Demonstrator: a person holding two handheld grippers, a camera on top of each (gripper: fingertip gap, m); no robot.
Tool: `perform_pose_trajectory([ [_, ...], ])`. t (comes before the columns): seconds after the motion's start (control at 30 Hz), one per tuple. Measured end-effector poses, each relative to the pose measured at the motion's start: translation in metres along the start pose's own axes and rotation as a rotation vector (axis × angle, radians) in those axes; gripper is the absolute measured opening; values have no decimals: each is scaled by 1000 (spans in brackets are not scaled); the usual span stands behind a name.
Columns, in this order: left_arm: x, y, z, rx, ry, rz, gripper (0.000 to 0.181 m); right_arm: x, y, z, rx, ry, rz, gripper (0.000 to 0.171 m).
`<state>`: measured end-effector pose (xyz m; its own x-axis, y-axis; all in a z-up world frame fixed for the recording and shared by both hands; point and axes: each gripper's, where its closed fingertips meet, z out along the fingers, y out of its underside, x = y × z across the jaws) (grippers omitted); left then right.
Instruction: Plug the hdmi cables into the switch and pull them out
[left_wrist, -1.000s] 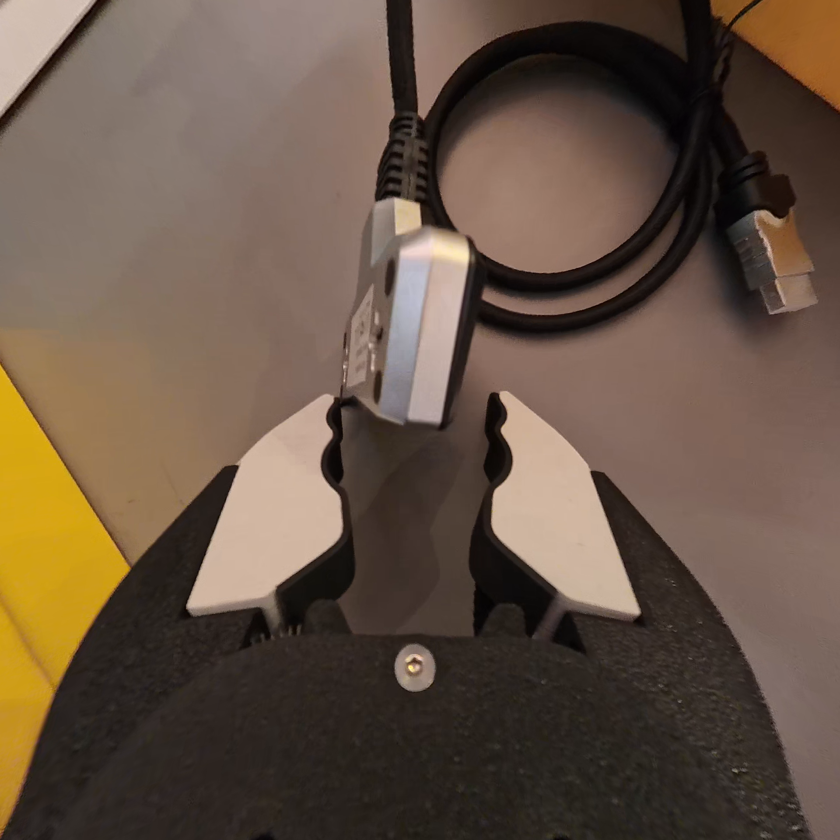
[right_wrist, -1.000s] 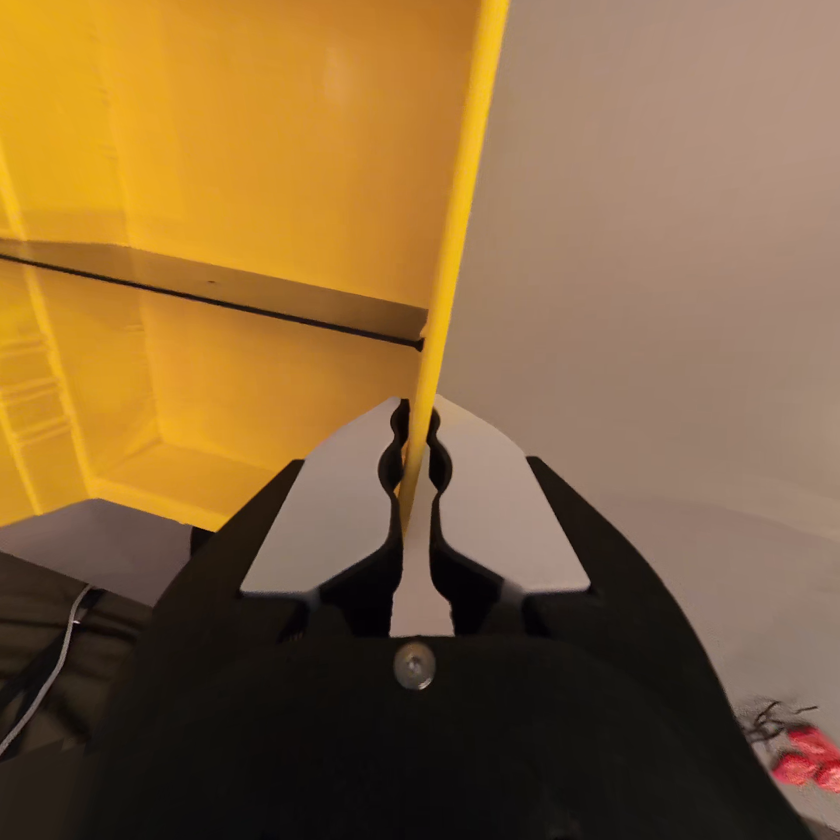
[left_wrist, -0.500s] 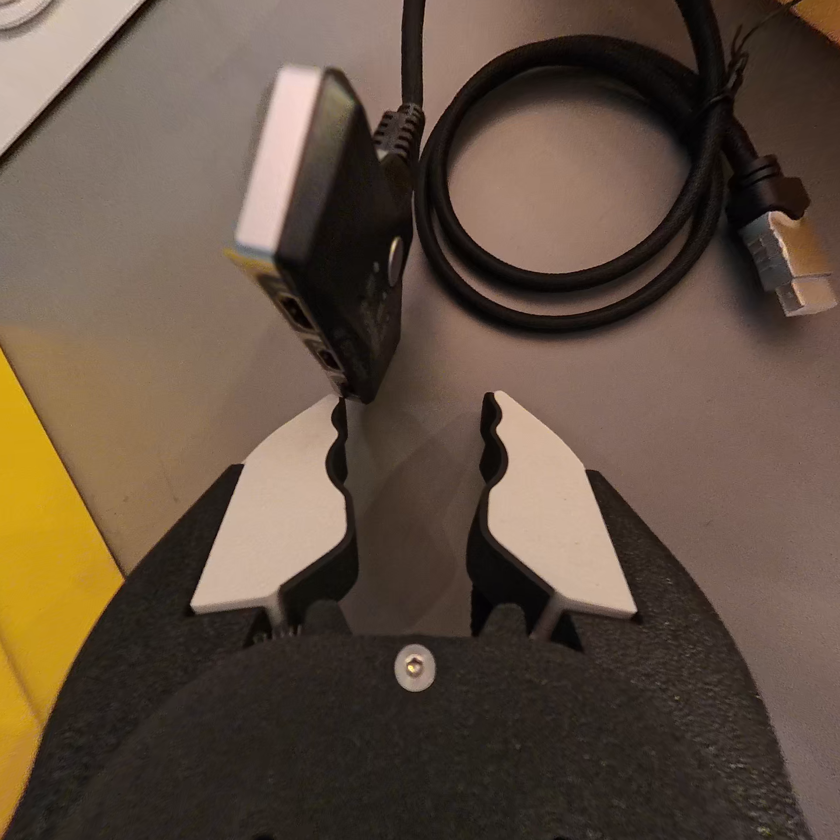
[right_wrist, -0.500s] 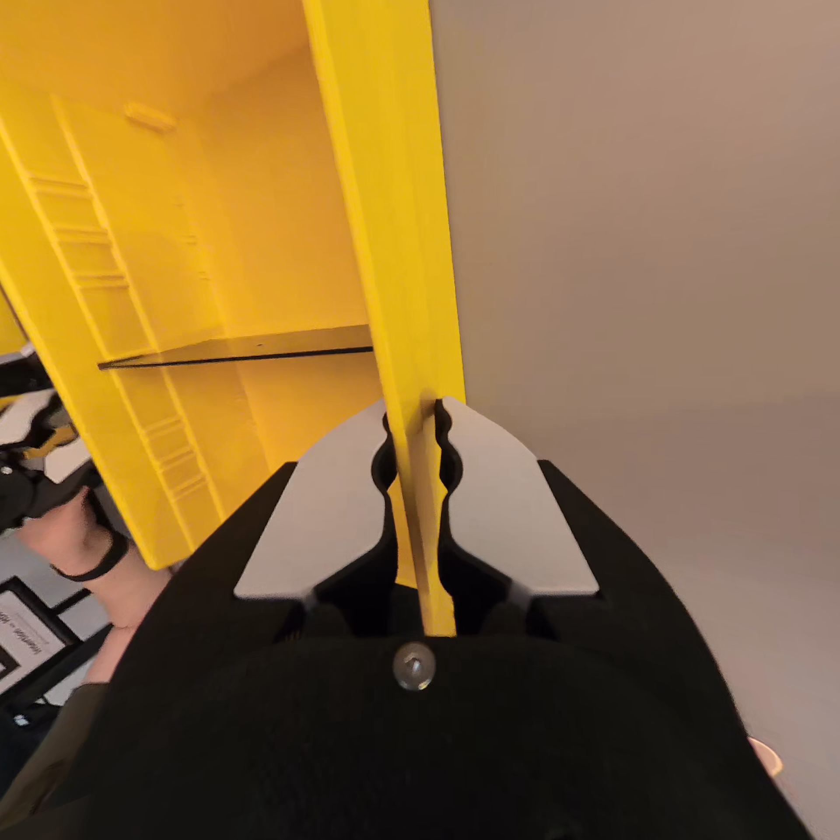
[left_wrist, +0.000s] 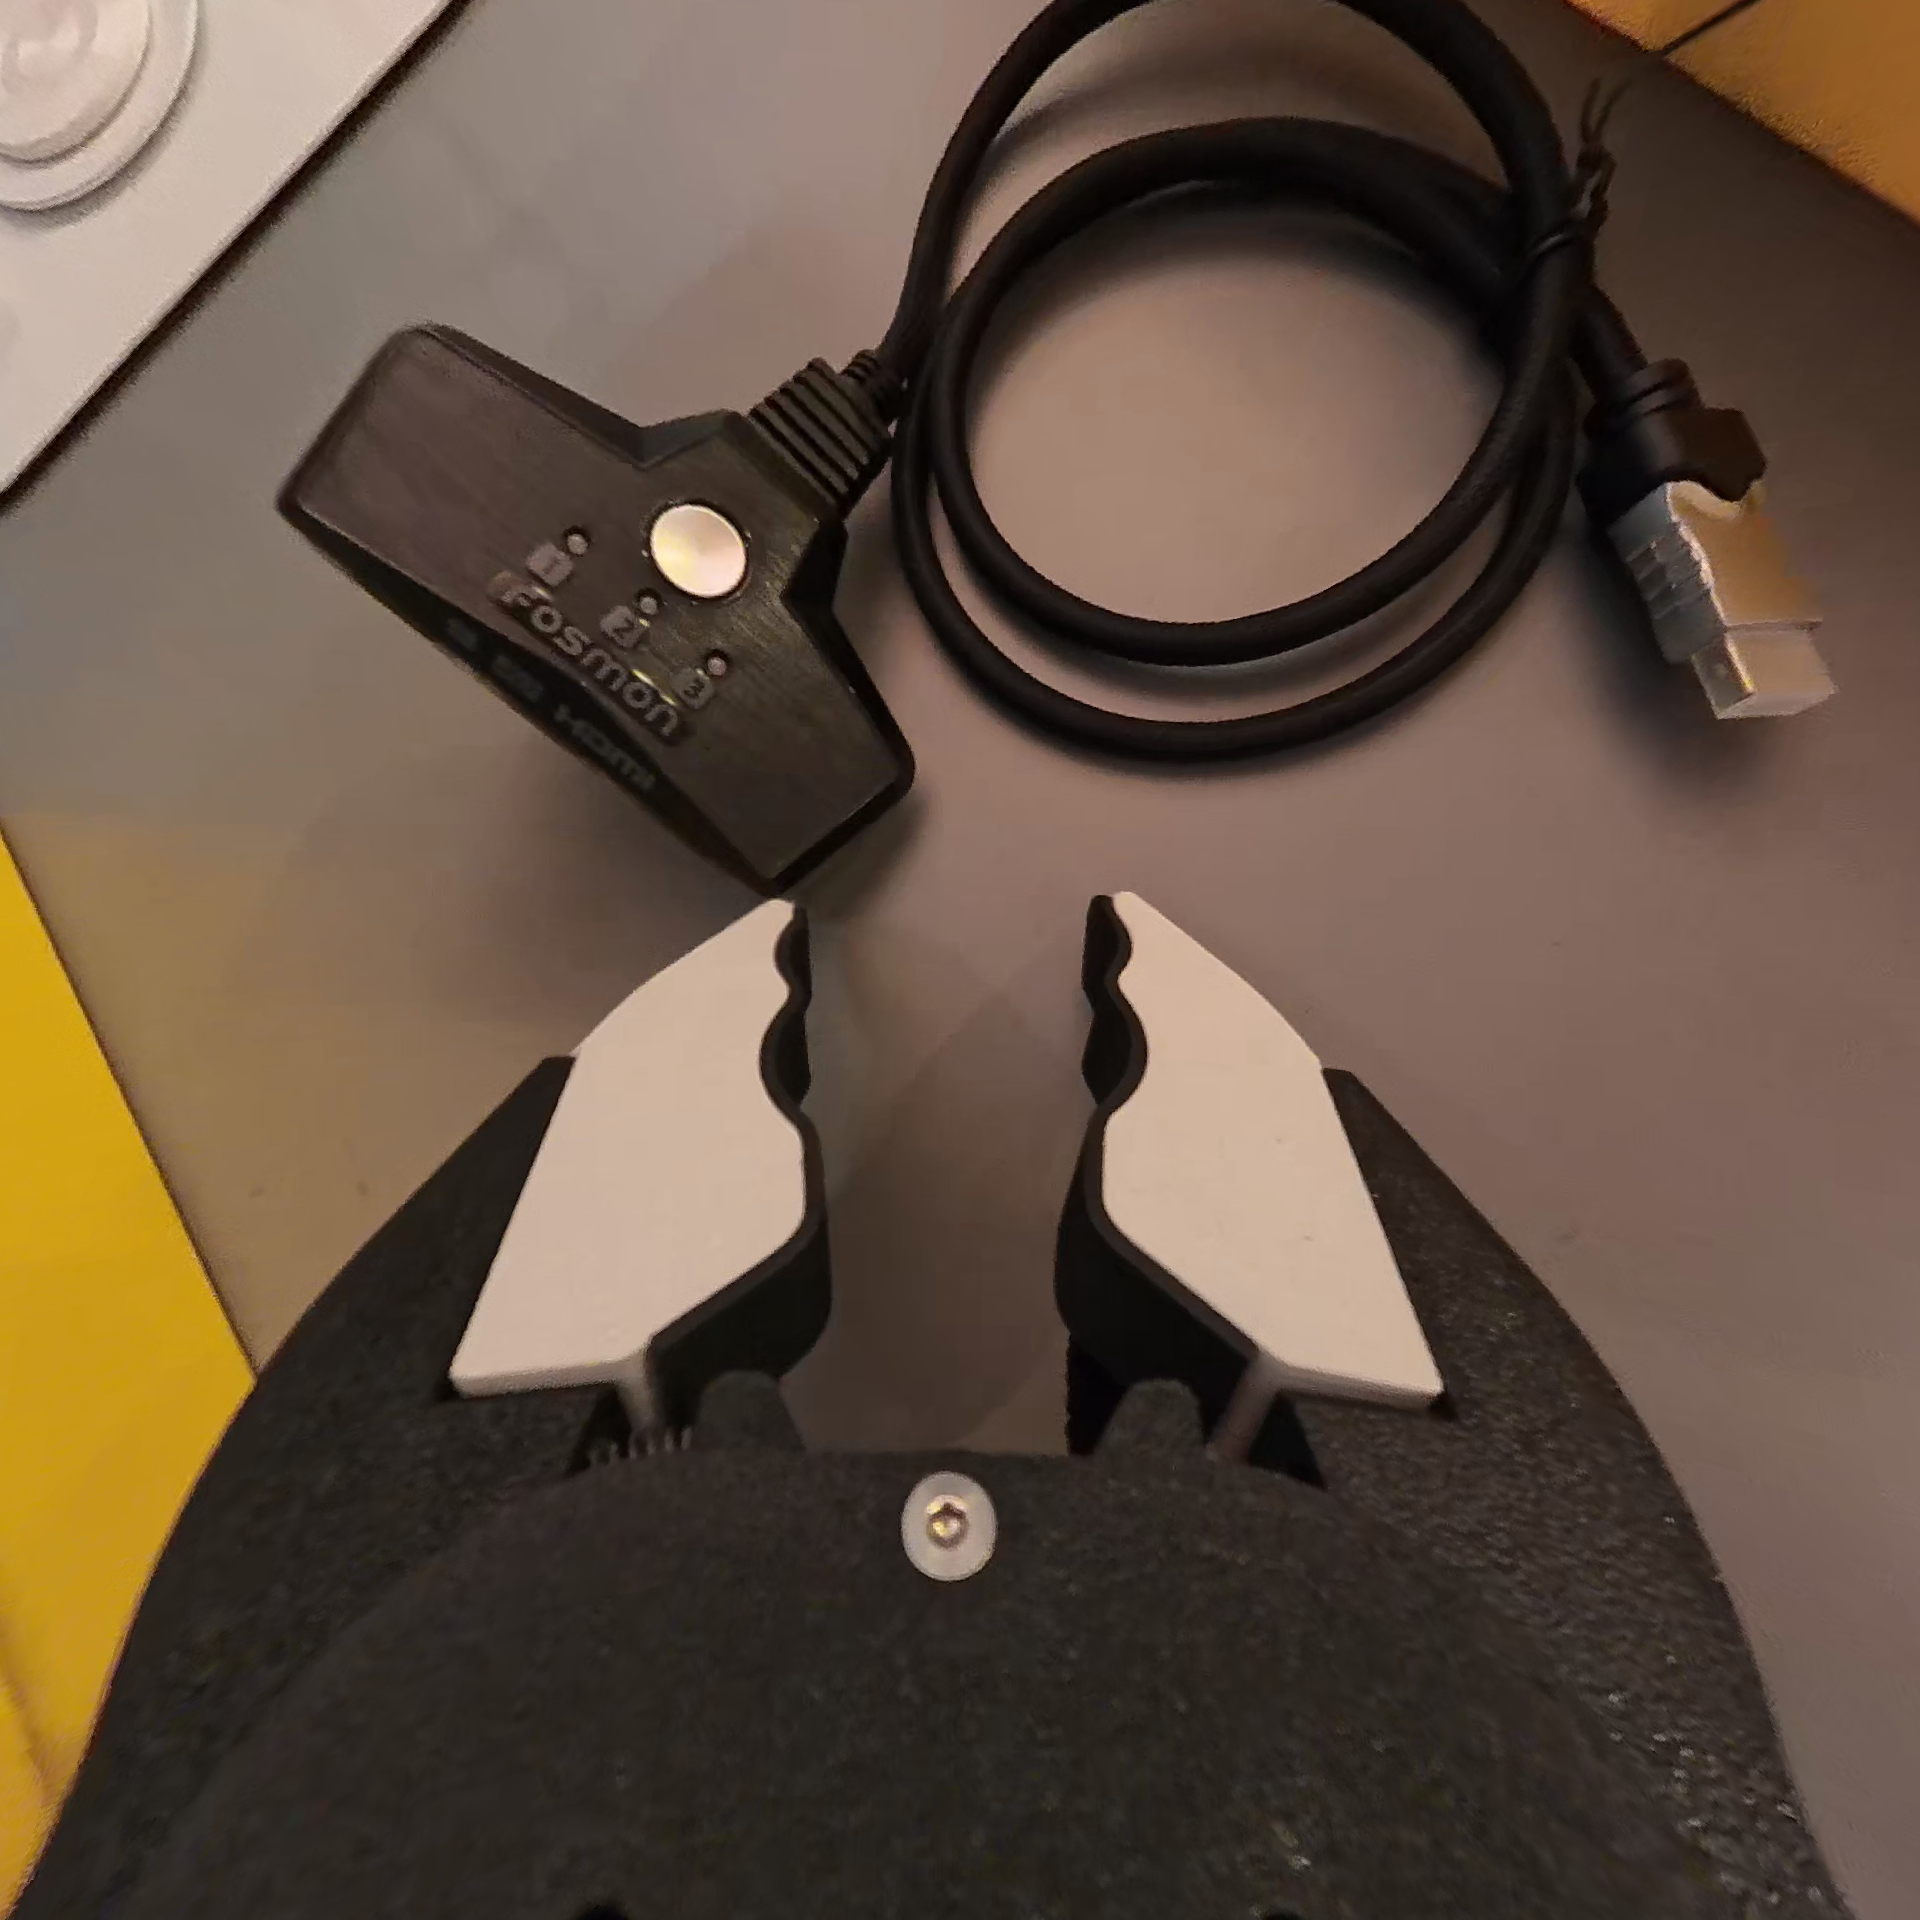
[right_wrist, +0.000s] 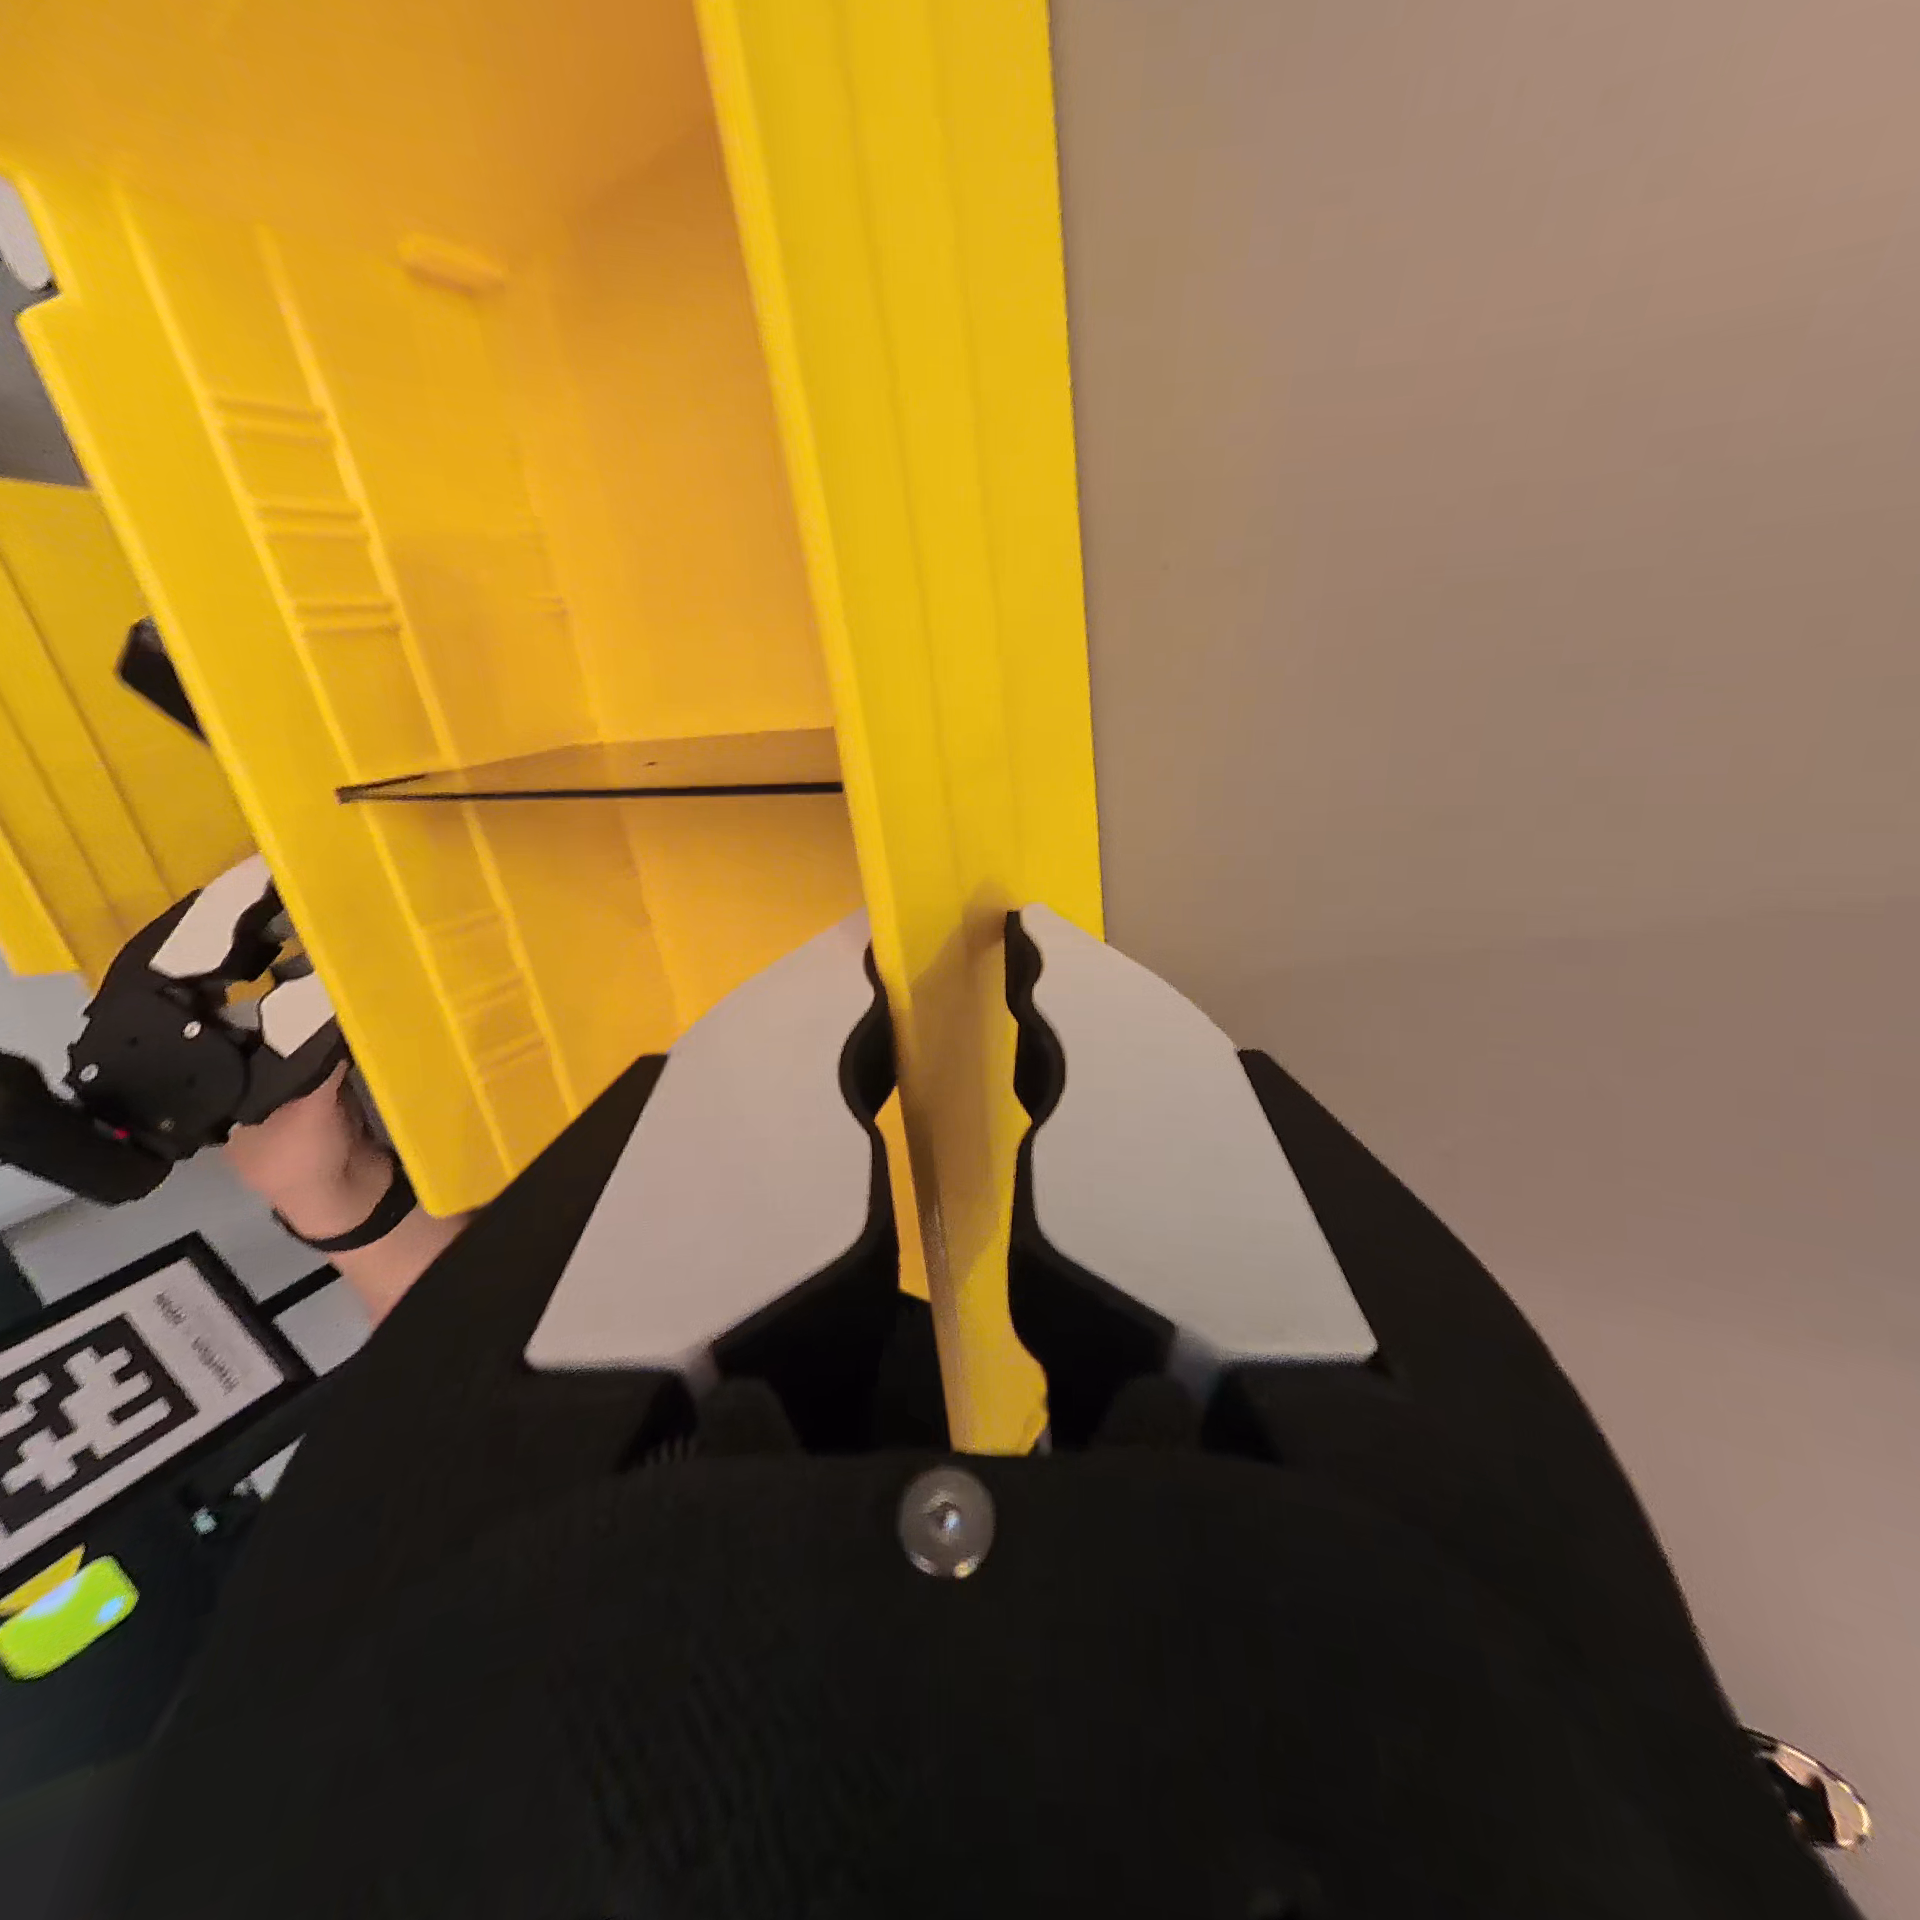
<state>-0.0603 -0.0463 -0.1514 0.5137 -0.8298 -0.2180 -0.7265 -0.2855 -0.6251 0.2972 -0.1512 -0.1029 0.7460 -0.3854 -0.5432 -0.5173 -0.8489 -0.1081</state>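
A: While I tag the left wrist view, quick check: left gripper (left_wrist: 940, 914), jaws apart, nothing between them?

B: Yes, wide gap, only bare grey worktop (left_wrist: 1351, 883) showing through it. The black T-shaped HDMI switch with a round silver button (left_wrist: 613, 613) lies flat, face up, just ahead of the left white finger (left_wrist: 665, 1143), close to its tip; can't tell if they touch.

A: Cable?

B: A black braided HDMI cable (left_wrist: 1226, 727) runs from the switch's ribbed strain relief, coiled in a loop to the right of the switch. Its silver metal plug (left_wrist: 1714, 613) lies free on the worktop at far right, plugged into nothing. A thin tie binds the loop at upper right.

A: Edges?

B: Yellow panel (left_wrist: 94, 1195) at lower left, white tray with a round clear thing (left_wrist: 208, 156) at upper left, blurry.

A: Now the right wrist view.

B: Right gripper (right_wrist: 940, 935), jaws narrowly apart with a yellow plastic upright edge (right_wrist: 935, 623) of a yellow shelf unit (right_wrist: 520, 520) running between them. Whether they squeeze it, can't tell. A dark thin shelf board (right_wrist: 623, 774) crosses the unit.

A: Anything else?

B: The left gripper shows far left, held in a person's hand (right_wrist: 332, 1164) with a black wrist strap. A black-and-white marker card (right_wrist: 114, 1403) sits at lower left, beige wall (right_wrist: 1507, 727) on the right.
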Motion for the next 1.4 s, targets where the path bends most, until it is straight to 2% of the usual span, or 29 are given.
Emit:
perform_pose_trajectory([
  [0.17,-3,-15,-29,107,11,-36,51,-17,-7,-26,88,-91,-43,26],
  [0.2,-6,-20,-44,142,1,-35,51,-21,-11,-36,138,-91,-63,29],
  [0.3,-30,-24,-100,259,-100,-2,48,-44,-21,-71,307,-119,-185,25],
  [0.4,-70,4,-148,265,-176,-3,48,-78,-31,-107,501,-146,-375,25],
  [0.53,-129,75,-180,134,-272,-25,43,-123,-40,-138,719,-179,-632,28],
  [0.6,-147,110,-183,47,-295,-38,44,-136,-44,-146,791,-161,-686,30],
  [0.7,-152,141,-176,-28,-260,18,45,-155,-45,-153,860,-173,-742,31],
  [0.83,-159,172,-163,-147,-279,125,43,-171,-40,-148,842,-216,-773,30],
  [0.9,-165,175,-159,-142,-291,126,33,-170,-42,-143,827,-183,-776,31],
  [1.07,-162,173,-165,-96,-265,112,21,-163,-45,-133,786,-146,-759,30],
  [1.23,-163,174,-169,-96,-259,122,21,-156,-47,-131,772,-149,-739,30],
  [1.4,-167,160,-182,-22,-268,101,19,-149,-48,-135,779,-158,-716,30],
])
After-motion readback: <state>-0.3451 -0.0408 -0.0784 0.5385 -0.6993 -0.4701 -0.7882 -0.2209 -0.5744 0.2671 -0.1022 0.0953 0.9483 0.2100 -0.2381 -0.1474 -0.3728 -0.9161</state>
